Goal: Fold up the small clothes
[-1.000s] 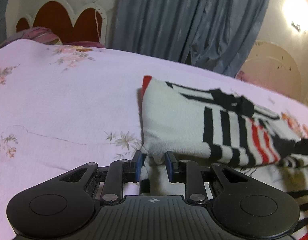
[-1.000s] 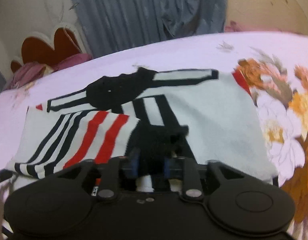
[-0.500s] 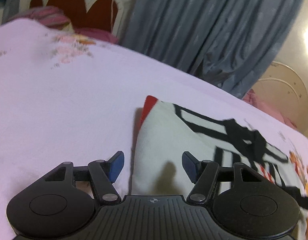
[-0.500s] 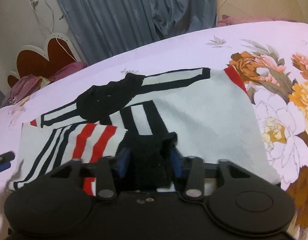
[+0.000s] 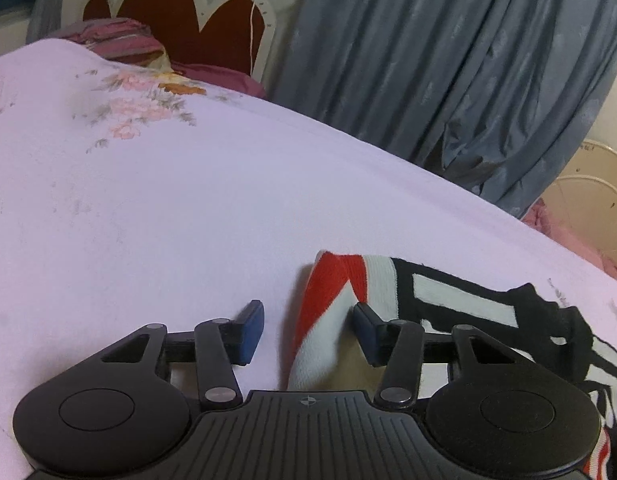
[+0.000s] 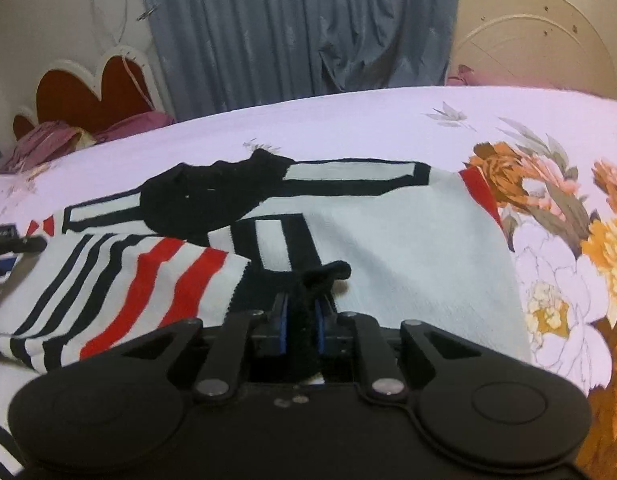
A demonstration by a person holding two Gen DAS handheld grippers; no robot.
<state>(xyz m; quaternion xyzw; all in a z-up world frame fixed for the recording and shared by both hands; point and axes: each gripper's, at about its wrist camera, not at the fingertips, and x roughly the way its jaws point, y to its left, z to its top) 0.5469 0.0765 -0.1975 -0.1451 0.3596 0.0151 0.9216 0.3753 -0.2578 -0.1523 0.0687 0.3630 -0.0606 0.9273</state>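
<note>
right gripper point(image 6: 300, 328) clenched on sweater point(image 6: 408, 248) black trim; left gripper point(image 5: 308, 330) closing, red corner between fingers, untouched; uneven pull could skew fold.

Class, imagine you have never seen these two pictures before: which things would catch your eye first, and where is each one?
The boldest thing is the white garment with black and red stripes, spread on the pale bedsheet. At the bottom of the right wrist view, the right gripper is closing on a black fold of it; in the left wrist view, the left gripper straddles its red-trimmed edge, jaws closing, not yet pressing. Orange printed flowers stand out at right.
</note>
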